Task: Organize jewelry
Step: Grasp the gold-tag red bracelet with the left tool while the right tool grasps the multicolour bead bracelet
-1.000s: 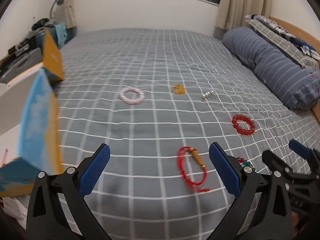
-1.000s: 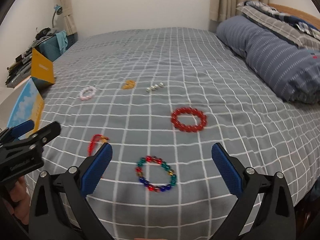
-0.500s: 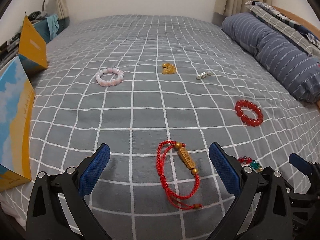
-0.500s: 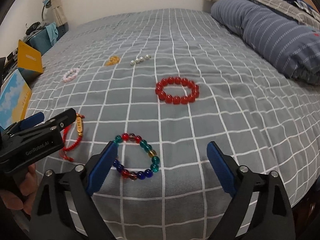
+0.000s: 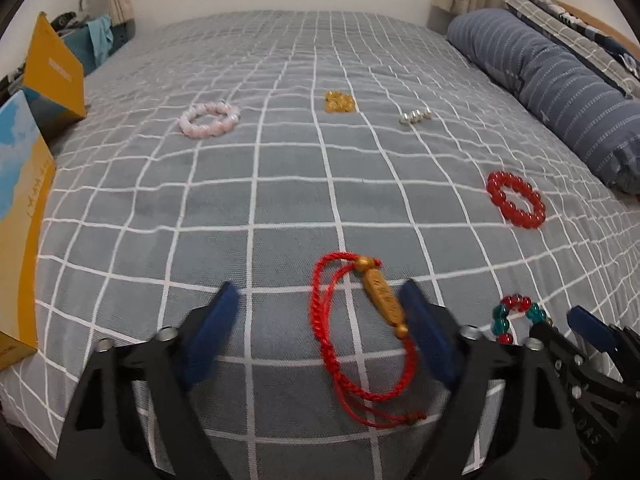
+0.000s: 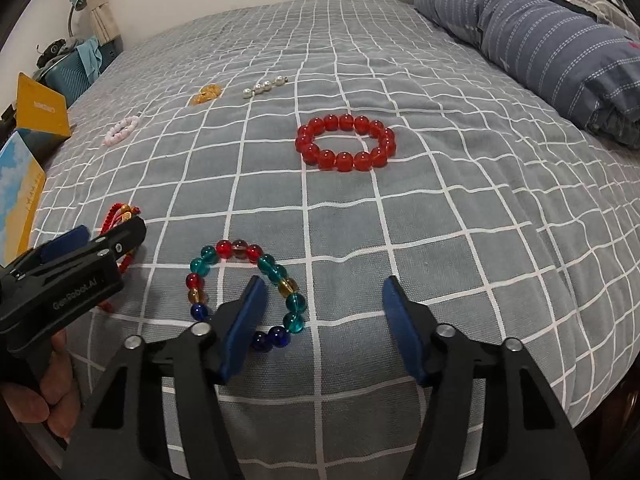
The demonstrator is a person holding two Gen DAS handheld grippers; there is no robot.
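A red cord bracelet [image 5: 344, 336] with a gold charm lies on the grey checked bed between the fingers of my open left gripper [image 5: 320, 328]. A multicoloured bead bracelet [image 6: 240, 288] lies by the left finger of my open right gripper [image 6: 324, 316]; its right side sits between the fingers. A red bead bracelet [image 6: 346, 142], a pink bead bracelet [image 5: 210, 120], a small amber bead piece [image 5: 340, 102] and a short row of pearls [image 5: 414, 115] lie farther up the bed. The left gripper [image 6: 80, 268] also shows in the right wrist view.
Yellow and blue boxes [image 5: 24, 184] stand at the bed's left edge, one orange box [image 5: 54, 74] behind. A rolled blue striped duvet [image 5: 560, 92] lies along the right side. The bed's front edge is just below both grippers.
Both grippers have moved forward and down toward the bed. The red cord bracelet now sits between the left fingers, and the multicoloured bracelet is at the right gripper's left finger.
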